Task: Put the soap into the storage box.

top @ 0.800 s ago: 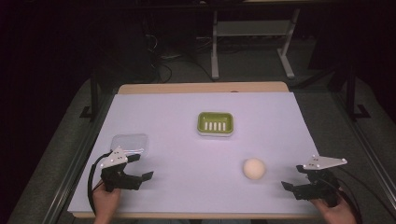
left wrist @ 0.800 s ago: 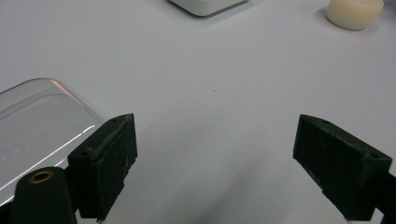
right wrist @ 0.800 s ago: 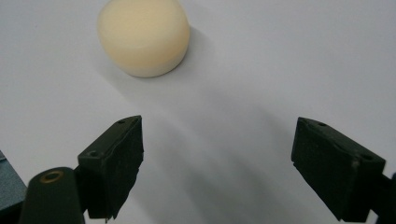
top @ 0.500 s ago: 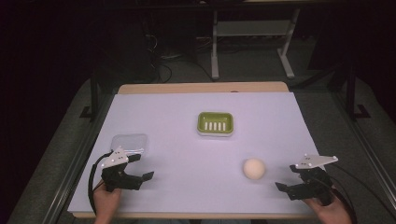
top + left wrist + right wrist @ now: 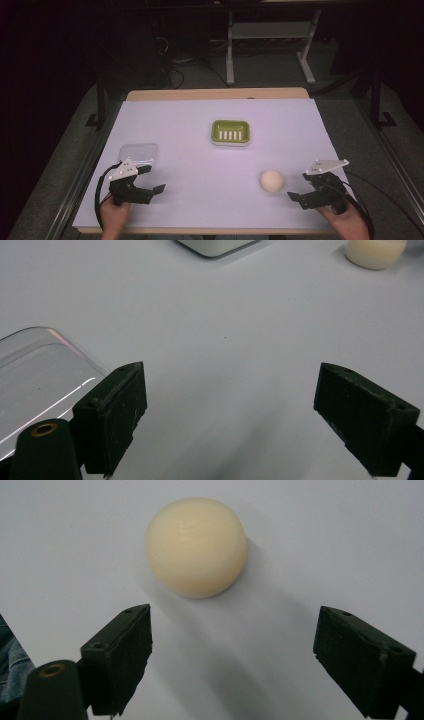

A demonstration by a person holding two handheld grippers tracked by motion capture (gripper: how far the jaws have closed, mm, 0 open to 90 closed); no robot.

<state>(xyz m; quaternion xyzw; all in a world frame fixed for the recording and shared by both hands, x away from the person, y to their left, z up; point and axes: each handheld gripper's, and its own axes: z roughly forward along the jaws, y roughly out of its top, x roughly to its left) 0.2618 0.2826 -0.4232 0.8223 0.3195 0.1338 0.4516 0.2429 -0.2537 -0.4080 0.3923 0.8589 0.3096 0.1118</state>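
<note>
Cream-coloured rounded soap bar [image 5: 272, 180]: smooth, dome-topped, resting flat and free on the white table cover, near the front right edge, well apart from the green dish, ahead of the right gripper's spread jaws.

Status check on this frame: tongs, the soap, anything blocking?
Right tongs open, empty, aimed at the round cream soap, not touching. Left tongs open beside the clear lid. Path to soap clear.

bare desk [image 5: 190, 175] is left between the clear lid [image 5: 139, 152], the green dish [image 5: 230, 133] and the cream ball [image 5: 272, 180]; no obstacle is seen between the right gripper [image 5: 305, 192] and the ball.
</note>
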